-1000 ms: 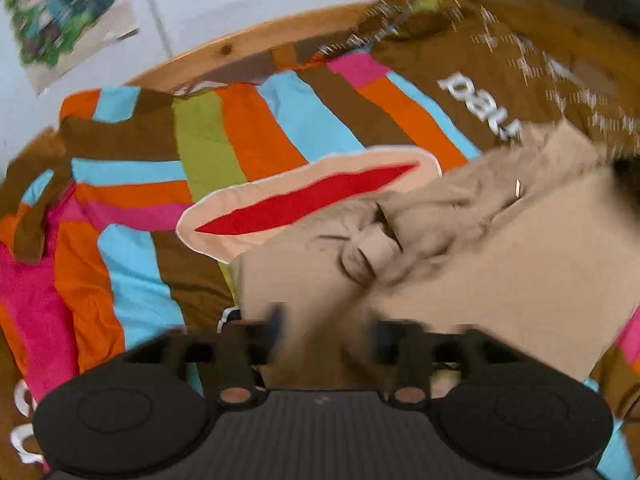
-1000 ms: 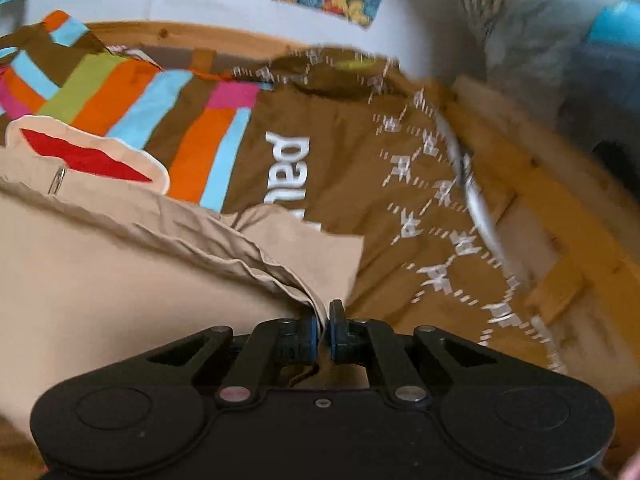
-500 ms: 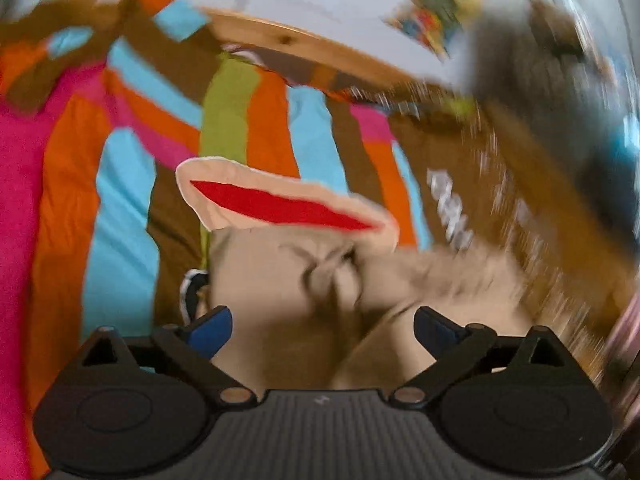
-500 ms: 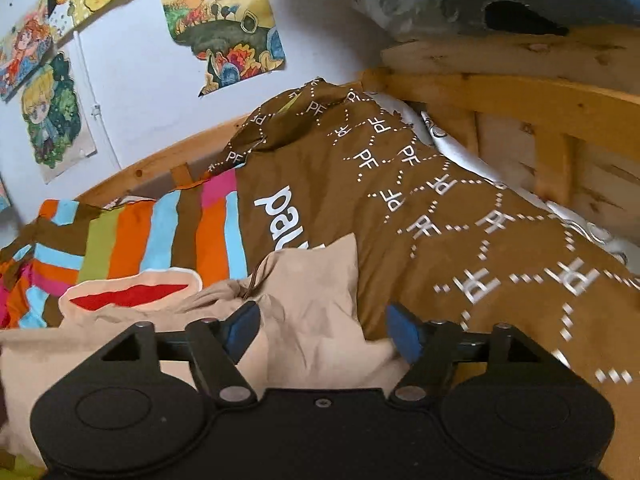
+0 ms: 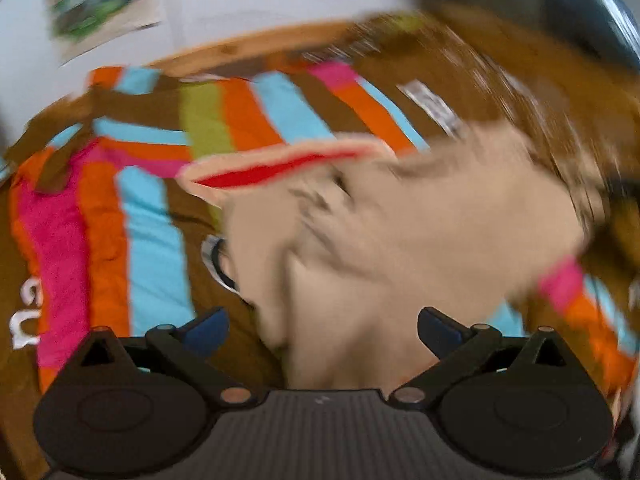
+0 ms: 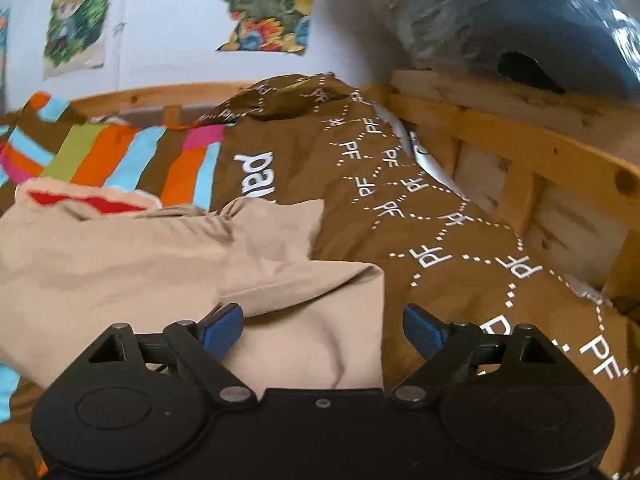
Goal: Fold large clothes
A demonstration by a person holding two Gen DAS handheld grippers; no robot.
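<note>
Left wrist view, heavily blurred: a beige cotton garment (image 5: 420,232) lies crumpled on a bedspread striped in brown, orange, sky blue, pink and olive (image 5: 152,216). The garment's left edge runs down the middle of the picture, with a fold ridge beside it. At its far edge sits a cream-bordered red patch (image 5: 280,166) shaped like a long tongue. To the left of the garment the striped cover is bare all the way to the curved pale wooden bed rail (image 5: 248,46) under the white wall. On the right the cover turns plain brown and the blur hides detail. The left gripper (image 5: 320,326) has its jaws spread wide and still opening; the beige cloth lies beneath and between the blue pads (image 5: 208,326), but neither pad presses on it.

Right wrist view, sharper: the same beige garment (image 6: 132,264) fills the lower left, its folded corner ending near the picture's middle. Right of that edge lies open brown bedding printed with white dotted "PF" lettering (image 6: 440,240), bounded further right by a slatted pine bed frame (image 6: 540,152). A blue plastic-wrapped bundle (image 6: 540,12) rests above the frame. The right gripper (image 6: 322,332) is spread and opening; its left pad (image 6: 222,328) sits at the garment's folded edge, the right one over brown bedding, and nothing is pinched.
</note>
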